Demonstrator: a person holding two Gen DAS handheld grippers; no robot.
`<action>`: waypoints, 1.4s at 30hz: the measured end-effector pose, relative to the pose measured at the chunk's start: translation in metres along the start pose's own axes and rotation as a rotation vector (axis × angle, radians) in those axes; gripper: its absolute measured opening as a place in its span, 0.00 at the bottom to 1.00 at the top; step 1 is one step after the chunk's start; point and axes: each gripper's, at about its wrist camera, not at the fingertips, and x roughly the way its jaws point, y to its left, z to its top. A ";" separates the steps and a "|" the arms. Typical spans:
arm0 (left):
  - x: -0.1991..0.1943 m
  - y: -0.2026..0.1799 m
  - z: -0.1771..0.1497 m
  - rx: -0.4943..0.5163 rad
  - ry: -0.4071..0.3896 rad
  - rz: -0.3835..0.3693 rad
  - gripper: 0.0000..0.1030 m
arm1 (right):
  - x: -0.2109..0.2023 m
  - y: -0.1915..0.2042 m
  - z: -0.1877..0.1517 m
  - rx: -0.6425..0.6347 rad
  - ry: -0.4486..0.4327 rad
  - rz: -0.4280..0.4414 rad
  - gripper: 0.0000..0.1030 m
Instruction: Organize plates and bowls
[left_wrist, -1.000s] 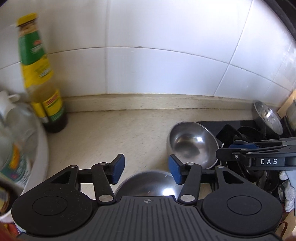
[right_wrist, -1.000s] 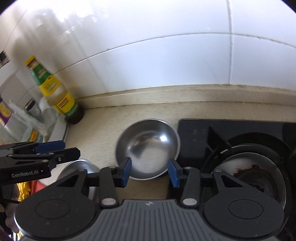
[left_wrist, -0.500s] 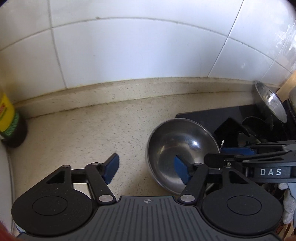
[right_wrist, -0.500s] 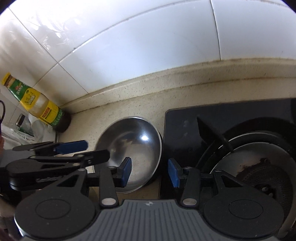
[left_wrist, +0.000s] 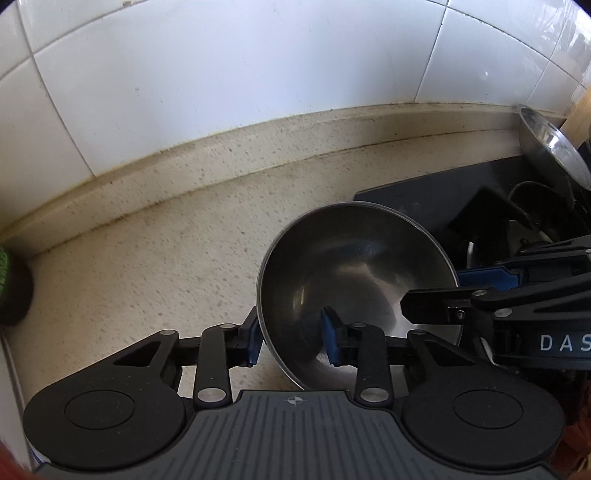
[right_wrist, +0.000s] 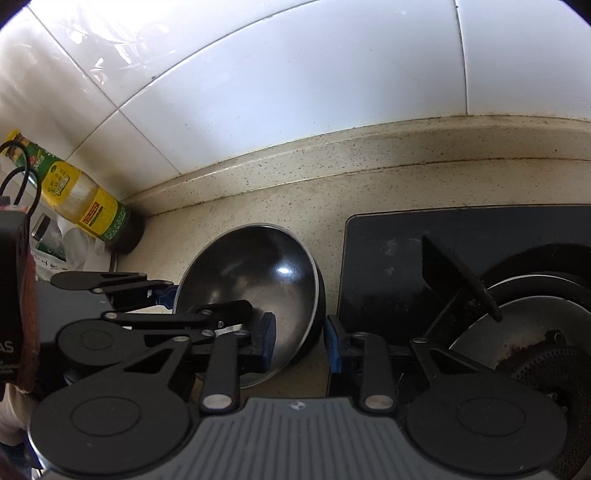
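Steel bowl (left_wrist: 354, 280) rim, frame ctr, straddled by L gripper (left_wrist: 291, 338) and R gripper (right_wrist: 300, 341), both unclenched.

Left gripper (left_wrist: 291, 336) and right gripper (right_wrist: 300, 341) sit side by side, jaws part open, fingers level.

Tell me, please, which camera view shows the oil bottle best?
The right wrist view: the oil bottle shows nearly whole, label readable, against the tiled wall. The left wrist view catches only a dark sliver of its base at the frame's left edge.
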 end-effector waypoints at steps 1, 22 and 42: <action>0.000 0.000 0.000 -0.003 0.001 -0.002 0.38 | 0.000 -0.001 0.000 0.003 -0.002 0.002 0.27; -0.059 0.000 -0.002 -0.010 -0.192 0.096 0.40 | -0.032 0.034 0.006 -0.078 -0.092 0.063 0.27; -0.171 0.001 -0.063 -0.074 -0.401 0.221 0.44 | -0.107 0.118 -0.029 -0.278 -0.145 0.172 0.27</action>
